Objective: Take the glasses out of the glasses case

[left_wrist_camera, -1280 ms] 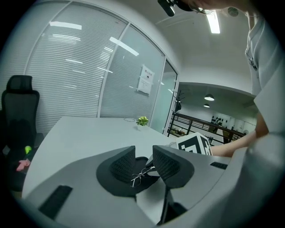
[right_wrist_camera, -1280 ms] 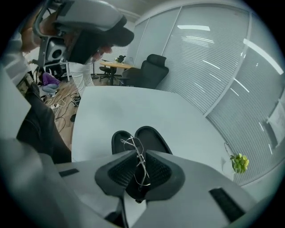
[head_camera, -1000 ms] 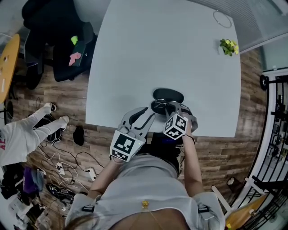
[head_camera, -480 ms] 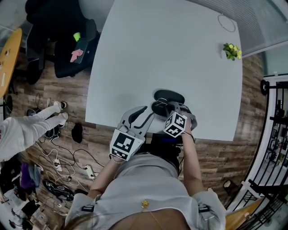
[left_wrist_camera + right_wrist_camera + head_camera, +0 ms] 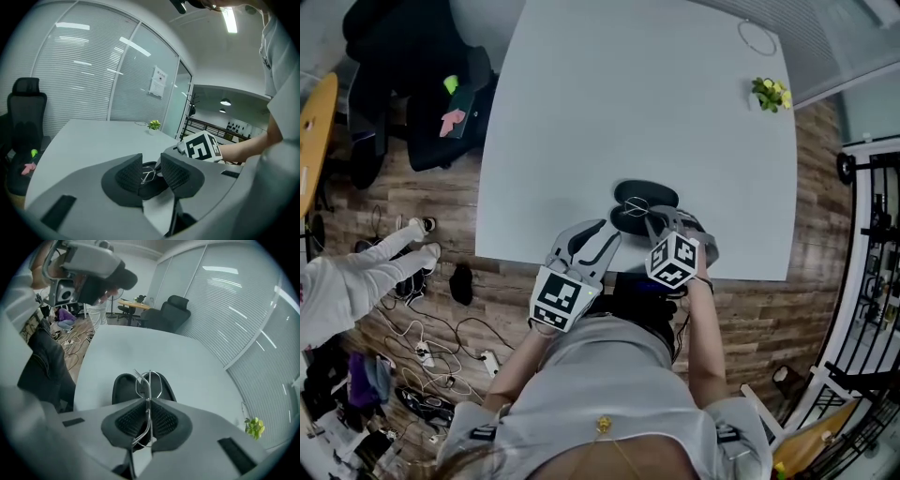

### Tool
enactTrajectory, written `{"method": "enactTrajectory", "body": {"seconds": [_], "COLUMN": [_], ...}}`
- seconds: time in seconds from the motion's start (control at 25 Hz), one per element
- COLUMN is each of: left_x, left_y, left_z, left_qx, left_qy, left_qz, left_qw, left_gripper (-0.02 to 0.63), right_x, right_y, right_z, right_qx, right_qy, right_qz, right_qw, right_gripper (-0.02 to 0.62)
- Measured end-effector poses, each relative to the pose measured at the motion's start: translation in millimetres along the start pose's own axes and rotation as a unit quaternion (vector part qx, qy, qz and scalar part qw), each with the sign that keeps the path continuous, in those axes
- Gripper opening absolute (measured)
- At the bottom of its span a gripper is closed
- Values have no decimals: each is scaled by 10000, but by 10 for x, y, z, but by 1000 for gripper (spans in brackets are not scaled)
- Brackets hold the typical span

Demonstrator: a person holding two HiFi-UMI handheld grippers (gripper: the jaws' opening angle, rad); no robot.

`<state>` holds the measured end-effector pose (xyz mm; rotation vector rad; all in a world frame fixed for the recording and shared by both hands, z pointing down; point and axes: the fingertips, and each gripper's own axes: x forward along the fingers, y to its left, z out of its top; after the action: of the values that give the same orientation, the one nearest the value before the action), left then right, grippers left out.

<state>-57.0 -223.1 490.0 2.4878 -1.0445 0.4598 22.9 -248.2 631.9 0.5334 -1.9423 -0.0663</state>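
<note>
Head view, case: the open black case [image 5: 649, 195] lies at the lower middle of the frame, near the bottom edge of the white counter [image 5: 609, 103].
Head view, grippers: the right gripper [image 5: 654, 223] reaches onto the case from the lower right. The left gripper [image 5: 598, 234] sits just left of the case.
Left gripper view, jaws: they stand apart and hold nothing. The thin wire glasses [image 5: 147, 174] and the case show through the gap, beyond the pads.
Right gripper view, jaws: they are pressed together on the glasses' wire frame at centre frame. One lens ring stands up past the tips, over the case's dark hollow.
Done: the case is open and the glasses are gripped, probably raised off the lining.
Left: the glasses are still over the case. I judge they must be carried clear and set on the counter.
</note>
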Motion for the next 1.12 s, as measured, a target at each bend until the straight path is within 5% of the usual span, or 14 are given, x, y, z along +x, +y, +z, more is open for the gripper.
{"method": "enactTrajectory", "body": {"seconds": [1.12], "left_x": [-113], "left_y": [-134], "left_z": [139], "left_qx": [452], "left_qy": [-147], "left_qz": [-344], "left_qw": [9983], "left_gripper": [130], "right_x": [-1058], "right_y": [-19], "right_z": [503], "right_qx": [197], "right_qy": [-915], "right_qz": [-495], "right_qw": [9944], "right_gripper": [38]}}
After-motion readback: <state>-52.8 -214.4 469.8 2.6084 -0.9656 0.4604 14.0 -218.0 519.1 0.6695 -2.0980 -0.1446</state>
